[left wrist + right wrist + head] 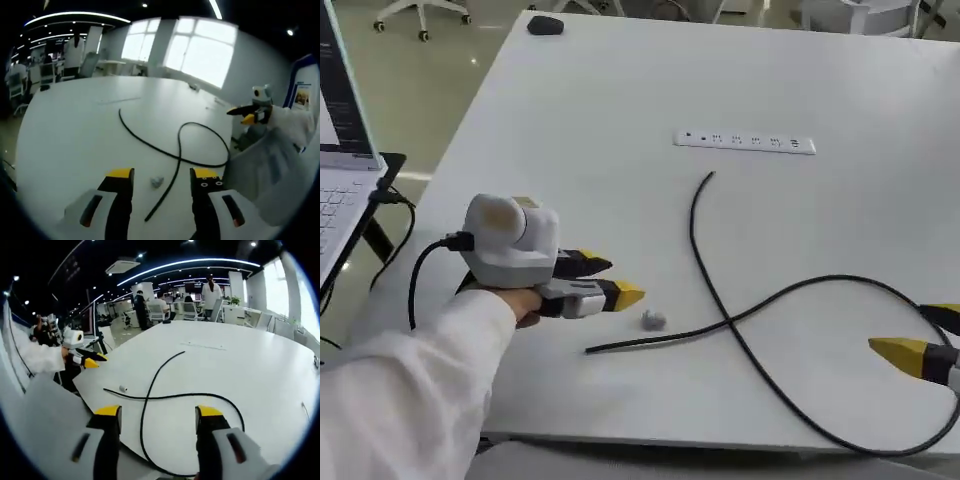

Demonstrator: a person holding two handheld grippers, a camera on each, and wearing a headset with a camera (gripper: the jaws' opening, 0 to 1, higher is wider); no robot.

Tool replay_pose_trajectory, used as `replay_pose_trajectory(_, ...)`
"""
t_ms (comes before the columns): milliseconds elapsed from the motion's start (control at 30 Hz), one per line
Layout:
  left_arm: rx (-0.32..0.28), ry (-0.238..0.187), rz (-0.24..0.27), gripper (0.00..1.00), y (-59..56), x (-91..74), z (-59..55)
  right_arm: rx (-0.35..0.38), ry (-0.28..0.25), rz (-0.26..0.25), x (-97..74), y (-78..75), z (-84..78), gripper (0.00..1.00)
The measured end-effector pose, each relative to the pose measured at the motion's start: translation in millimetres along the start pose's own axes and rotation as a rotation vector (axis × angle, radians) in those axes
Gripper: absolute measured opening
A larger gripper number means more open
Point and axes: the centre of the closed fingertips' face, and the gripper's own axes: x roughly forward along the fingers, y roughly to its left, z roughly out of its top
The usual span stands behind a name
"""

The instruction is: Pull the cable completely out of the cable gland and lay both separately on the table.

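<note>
The left gripper [620,280] is hovering low over the white table [620,120] with its yellow-tipped jaws standing apart and holding nothing, and just ahead of it the small pale grey cable gland [653,320] is lying on the tabletop. In the left gripper view the gland [157,181] is sitting just beside the near end of the long thin black cable [145,143], seemingly not threaded on it. The gland is looking light and hard, likely to skid or roll if nudged, so pinching it squarely across its body is looking safest. The cable [692,232] is sprawling in a loose crossing loop; it is looking limp and light, best taken near an end. The right gripper [920,330] is waiting at the loop's far side, jaws likewise parted and empty. Beyond, a white power strip [744,142] is lying well apart.
</note>
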Motion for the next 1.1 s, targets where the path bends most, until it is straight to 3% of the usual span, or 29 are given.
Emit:
replay_pose_trajectory(200, -0.034, -0.043, 0.061, 0.67, -6.0, -46.3, 13.1, -0.023, 0.031, -0.03, -11.1, -10.1, -5.3, 0.66)
replay_pose_trajectory(300, -0.026, -0.052, 0.063, 0.72, -11.4, -58.0, 17.3, -0.018, 0.037, -0.036, -14.5, -9.6, -7.8, 0.66)
replay_pose_trajectory(433, -0.002, -0.071, 0.075, 0.75, -16.0, -62.6, 21.3, -0.022, 0.048, -0.036, -15.4, -4.3, -11.6, 0.65)
replay_pose_trajectory(800, -0.025, -0.1, 0.08, 0.79, -19.9, -61.0, 25.7, -0.045, 0.029, -0.01, -10.4, 6.0, -4.9, 0.65)
replay_pose_trajectory(1100, -0.048, -0.095, 0.073, 0.78, -21.6, -60.7, 20.3, -0.063, 0.042, 0.009, -6.1, 11.2, -9.6, 0.63)
